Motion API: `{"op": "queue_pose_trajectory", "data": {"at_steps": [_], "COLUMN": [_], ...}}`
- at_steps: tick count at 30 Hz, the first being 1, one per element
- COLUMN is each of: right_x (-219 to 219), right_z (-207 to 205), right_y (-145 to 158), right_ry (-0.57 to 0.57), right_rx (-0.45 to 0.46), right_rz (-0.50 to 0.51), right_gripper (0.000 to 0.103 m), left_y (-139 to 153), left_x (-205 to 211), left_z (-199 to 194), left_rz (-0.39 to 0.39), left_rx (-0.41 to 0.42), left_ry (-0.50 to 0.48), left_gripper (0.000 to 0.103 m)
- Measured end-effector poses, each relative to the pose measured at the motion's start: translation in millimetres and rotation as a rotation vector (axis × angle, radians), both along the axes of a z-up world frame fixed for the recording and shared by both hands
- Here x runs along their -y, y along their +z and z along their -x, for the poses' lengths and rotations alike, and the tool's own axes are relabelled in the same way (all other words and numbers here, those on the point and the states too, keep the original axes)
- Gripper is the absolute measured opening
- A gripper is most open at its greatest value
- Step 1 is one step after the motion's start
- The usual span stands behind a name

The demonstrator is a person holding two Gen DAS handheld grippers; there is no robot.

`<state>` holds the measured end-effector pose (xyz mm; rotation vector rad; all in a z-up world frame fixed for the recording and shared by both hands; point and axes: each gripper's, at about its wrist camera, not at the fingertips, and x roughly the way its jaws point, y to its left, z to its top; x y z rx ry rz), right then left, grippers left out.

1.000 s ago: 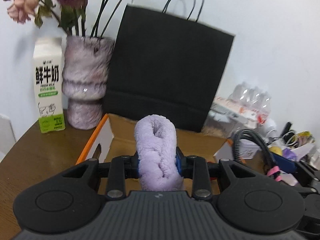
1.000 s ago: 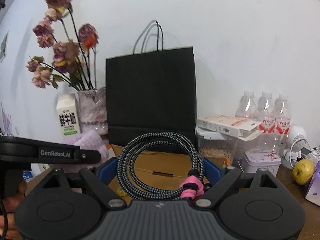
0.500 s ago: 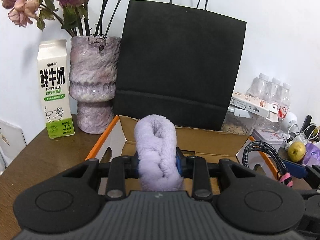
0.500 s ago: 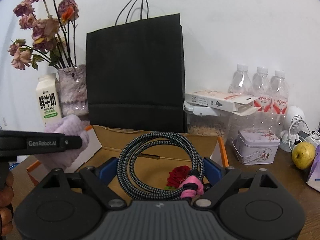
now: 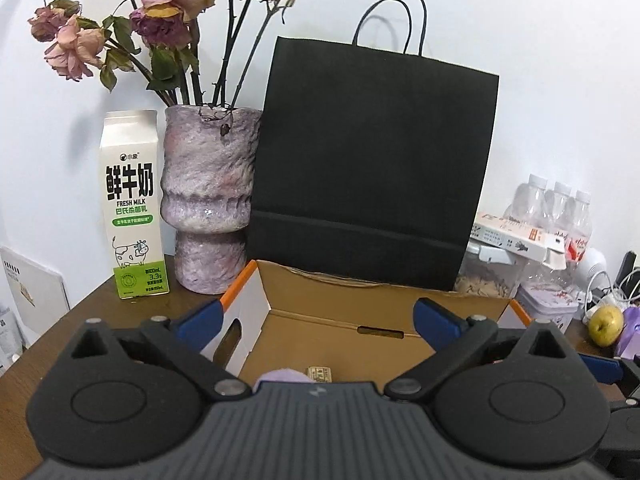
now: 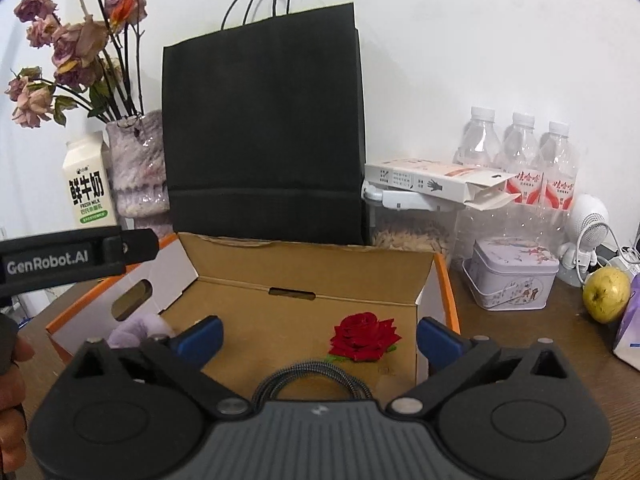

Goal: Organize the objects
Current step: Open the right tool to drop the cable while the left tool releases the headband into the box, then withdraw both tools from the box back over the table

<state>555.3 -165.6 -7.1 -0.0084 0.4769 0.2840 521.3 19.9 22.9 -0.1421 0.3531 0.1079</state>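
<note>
An open cardboard box (image 5: pixel 340 312) with orange edges sits on the brown table. My left gripper (image 5: pixel 318 316) hangs over it, its jaws opening wide with nothing between the blue pads. The rolled purple towel (image 5: pixel 284 376) lies below in the box, mostly hidden by the gripper body. My right gripper (image 6: pixel 320 336) is over the same box (image 6: pixel 304 276), its jaws also opening with nothing pressed between them. The braided black-and-white cable (image 6: pixel 312 376) rests on the box floor just under it. A red rose (image 6: pixel 364 340) lies beyond the cable, and the towel (image 6: pixel 136 330) sits at the box's left end.
A black paper bag (image 5: pixel 372 168) stands right behind the box. A purple vase (image 5: pixel 206 200) of dried flowers and a milk carton (image 5: pixel 134 208) stand at the left. Water bottles (image 6: pixel 520 152), a lavender tin (image 6: pixel 512 280) and an apple (image 6: pixel 606 294) crowd the right.
Both grippers have opened. The purple towel dropped out of the left jaws and the coiled cable out of the right jaws, both into the box. Both views tilted further down.
</note>
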Motion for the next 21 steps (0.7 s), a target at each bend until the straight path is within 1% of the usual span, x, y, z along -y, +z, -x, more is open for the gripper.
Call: {"op": "queue_pose_trajectory", "data": {"at_steps": [10,14,21], "right_x": [5.1,7.9,11.3], "right_z": [11.3,17.2,31.3], "right_y": [12.8,19.2,32.1], "right_ry": [-0.011,-0.021,-0.016], "right_rx": [0.019,0.044,0.073], "right_rz": [-0.03,-0.052,-0.082], "right_gripper": [0.103,0.103,0.103], "left_y": [17.6,24.4,39.8], "left_x": [-0.5,-0.4,2.5], "left_z": [20.5,31.4,57.8], "left_rz": [0.021,0.029,0.003], "left_rx": [0.026,0.044,0.102], "left_ry": [-0.017,-0.035,-0.055], "left_gripper": [0.103,0.103,0.103]}}
